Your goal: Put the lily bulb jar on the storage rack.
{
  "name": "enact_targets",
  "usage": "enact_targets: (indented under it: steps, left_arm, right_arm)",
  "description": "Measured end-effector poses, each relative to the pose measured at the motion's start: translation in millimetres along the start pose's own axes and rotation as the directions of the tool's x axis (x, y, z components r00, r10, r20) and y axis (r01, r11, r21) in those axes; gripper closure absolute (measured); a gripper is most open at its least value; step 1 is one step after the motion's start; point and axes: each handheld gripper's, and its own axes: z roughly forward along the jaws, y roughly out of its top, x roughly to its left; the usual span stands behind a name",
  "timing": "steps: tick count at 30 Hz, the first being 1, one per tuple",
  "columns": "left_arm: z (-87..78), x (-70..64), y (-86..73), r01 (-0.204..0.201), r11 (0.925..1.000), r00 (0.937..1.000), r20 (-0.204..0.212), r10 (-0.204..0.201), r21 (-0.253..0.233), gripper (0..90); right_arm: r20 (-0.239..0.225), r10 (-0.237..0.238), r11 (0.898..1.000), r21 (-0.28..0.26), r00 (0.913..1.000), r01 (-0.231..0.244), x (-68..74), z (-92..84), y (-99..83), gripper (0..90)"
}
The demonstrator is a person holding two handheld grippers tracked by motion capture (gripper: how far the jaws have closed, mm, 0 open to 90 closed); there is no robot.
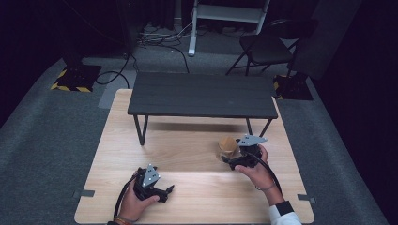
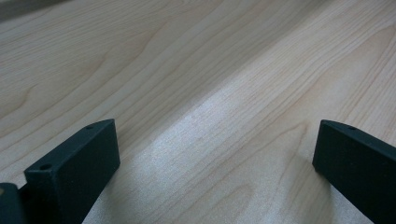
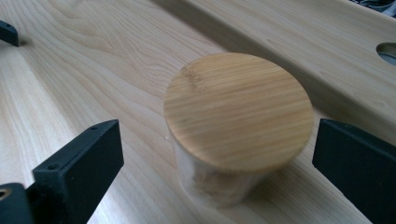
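- High view: the right tongs (image 1: 233, 158) are held at a small jar with a bamboo lid (image 1: 227, 146), which stands on the light wooden table (image 1: 187, 154) just in front of the right legs of a low black shelf (image 1: 202, 95). The left tongs (image 1: 165, 191) are rested near the table's front edge, well apart from the jar, and nothing is held in them. The step in hand is judged to be the grasp of the jar.
- Left gripper view: the jaws are seen spread wide over bare table, so the left tongs are open and idle. They are best kept there, clear of the right hand's path.
- Right gripper view: the right tongs (image 3: 215, 172) are open, one jaw on each side of the jar, neither yet touching it. The bamboo lid (image 3: 238, 109) is seen to overhang the clear body slightly. The jaws should be lowered below the lid, centred on the body, and closed gently and evenly, so that the jar is not tipped or pushed towards the shelf leg.
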Motion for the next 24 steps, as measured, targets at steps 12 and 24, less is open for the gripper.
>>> enact_targets:
  steps: [12, 24]
  left_arm:
    - [0.0, 0.1, -0.1, 0.000, 1.0000, 1.0000, 0.000, 0.000, 0.000, 0.5]
    - [0.0, 0.0, -0.1, 0.001, 1.0000, 1.0000, 0.000, -0.001, -0.001, 0.5]
  right_arm:
    - [0.019, 0.002, 1.000, 0.002, 0.9998, -0.002, 0.8, 22.2, 3.1, 8.9]
    - [0.016, 0.021, 1.000, -0.002, 0.9997, -0.021, -2.7, 22.5, 3.2, 23.0]
